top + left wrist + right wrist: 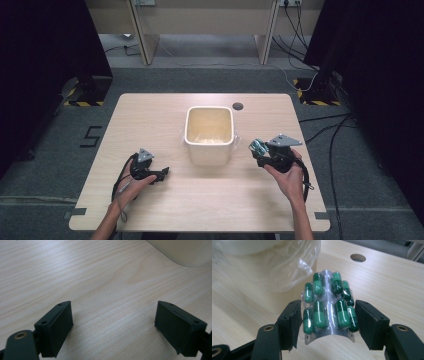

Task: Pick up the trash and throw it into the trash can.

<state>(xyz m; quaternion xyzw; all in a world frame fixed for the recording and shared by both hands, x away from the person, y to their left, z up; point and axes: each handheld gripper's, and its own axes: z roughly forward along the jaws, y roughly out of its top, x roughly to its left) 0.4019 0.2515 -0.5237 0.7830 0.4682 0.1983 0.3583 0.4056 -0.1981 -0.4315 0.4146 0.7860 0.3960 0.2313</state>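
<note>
Grey carpet surrounds a pale wood-grain table (165,205), with black-and-yellow hazard tape on the floor at far left and far right and a taped "5" on the carpet to the left. Table edges are straight, with small notches at both near corners and a round cable hole (238,106) near the far edge. Near the middle stands a cream, square bin (209,134) with rounded corners, lined with thin crinkled clear plastic. Bare tabletop lies to its left, to its right and on the near side.

Left gripper (159,175) rests low on the table, left of and nearer than the bin, well apart from it. Its black jaws stand wide apart over bare wood, holding nothing.

Right gripper (257,148) sits just right of the bin's near right corner, above the table surface. Its jaws are clamped on a blister pack (328,307), pressing its two long edges so the silver foil sheet bows between them. The pack carries rows of two-tone green capsules under clear domes. No legible lettering shows on the pack or bin.
</note>
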